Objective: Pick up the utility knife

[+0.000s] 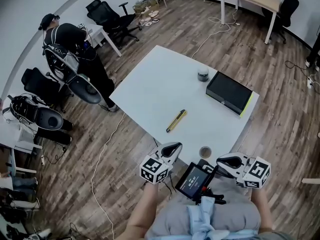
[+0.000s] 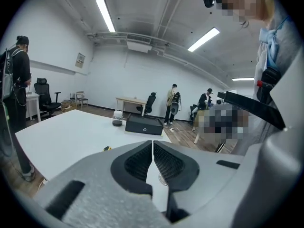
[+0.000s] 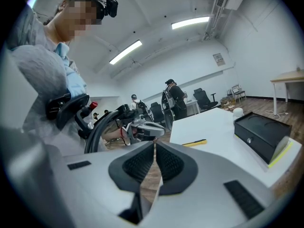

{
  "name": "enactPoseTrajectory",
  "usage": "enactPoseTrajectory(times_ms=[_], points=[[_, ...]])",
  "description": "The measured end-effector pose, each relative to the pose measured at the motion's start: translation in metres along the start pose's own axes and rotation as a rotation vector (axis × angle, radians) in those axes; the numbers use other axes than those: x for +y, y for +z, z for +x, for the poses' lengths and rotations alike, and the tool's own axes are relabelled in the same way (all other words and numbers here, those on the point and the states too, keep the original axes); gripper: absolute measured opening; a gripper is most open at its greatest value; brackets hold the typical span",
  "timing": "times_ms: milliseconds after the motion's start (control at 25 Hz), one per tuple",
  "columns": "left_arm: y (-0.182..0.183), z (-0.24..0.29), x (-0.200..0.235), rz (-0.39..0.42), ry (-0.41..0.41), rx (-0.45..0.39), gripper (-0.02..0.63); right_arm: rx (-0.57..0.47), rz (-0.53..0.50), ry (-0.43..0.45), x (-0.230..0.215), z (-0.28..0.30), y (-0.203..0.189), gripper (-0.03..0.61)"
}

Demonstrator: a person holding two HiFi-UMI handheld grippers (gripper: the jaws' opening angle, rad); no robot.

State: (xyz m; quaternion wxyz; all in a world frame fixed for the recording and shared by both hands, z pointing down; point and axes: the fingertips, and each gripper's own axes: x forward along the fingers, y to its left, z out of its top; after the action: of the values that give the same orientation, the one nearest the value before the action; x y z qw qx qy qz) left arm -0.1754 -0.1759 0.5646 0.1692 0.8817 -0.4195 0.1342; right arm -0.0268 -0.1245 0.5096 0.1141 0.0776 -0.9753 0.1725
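Observation:
The utility knife (image 1: 176, 120), yellow and black, lies flat on the white table (image 1: 150, 89), a little in from its near edge. My left gripper (image 1: 176, 146) hovers at that near edge, just short of the knife, with its jaws shut and nothing between them. In the left gripper view the knife (image 2: 108, 148) is a small yellow tip just left of the shut jaws (image 2: 152, 142). My right gripper (image 1: 218, 160) is off the table's near corner, also shut and empty. Its own view has the knife (image 3: 194, 142) ahead to the right of the jaws (image 3: 155, 144).
A black box (image 1: 229, 92) with a yellow-green edge lies at the table's right side, a small jar (image 1: 203, 75) beside it. A small round cup (image 1: 205, 151) stands at the near corner between the grippers. A device (image 1: 192, 180) hangs at my chest. A person (image 1: 75, 49) stands left of the table.

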Motion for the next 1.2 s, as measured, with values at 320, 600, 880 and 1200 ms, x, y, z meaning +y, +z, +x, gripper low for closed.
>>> enactPoseTrajectory(times_ms=[320, 600, 880, 1200], points=[[-0.003, 0.014, 0.024, -0.014, 0.041, 0.005, 0.018, -0.002, 0.007, -0.009, -0.007, -0.004, 0.000, 0.031], [-0.017, 0.022, 0.051, -0.048, 0.061, 0.032, 0.018, -0.008, 0.025, -0.027, -0.011, -0.004, 0.001, 0.031], [-0.033, 0.034, 0.067, -0.072, 0.074, 0.073, 0.018, -0.001, 0.031, -0.050, -0.017, -0.012, -0.001, 0.031], [-0.047, 0.045, 0.085, -0.080, 0.076, 0.118, 0.018, -0.007, 0.045, -0.072, -0.024, -0.012, -0.002, 0.031]])
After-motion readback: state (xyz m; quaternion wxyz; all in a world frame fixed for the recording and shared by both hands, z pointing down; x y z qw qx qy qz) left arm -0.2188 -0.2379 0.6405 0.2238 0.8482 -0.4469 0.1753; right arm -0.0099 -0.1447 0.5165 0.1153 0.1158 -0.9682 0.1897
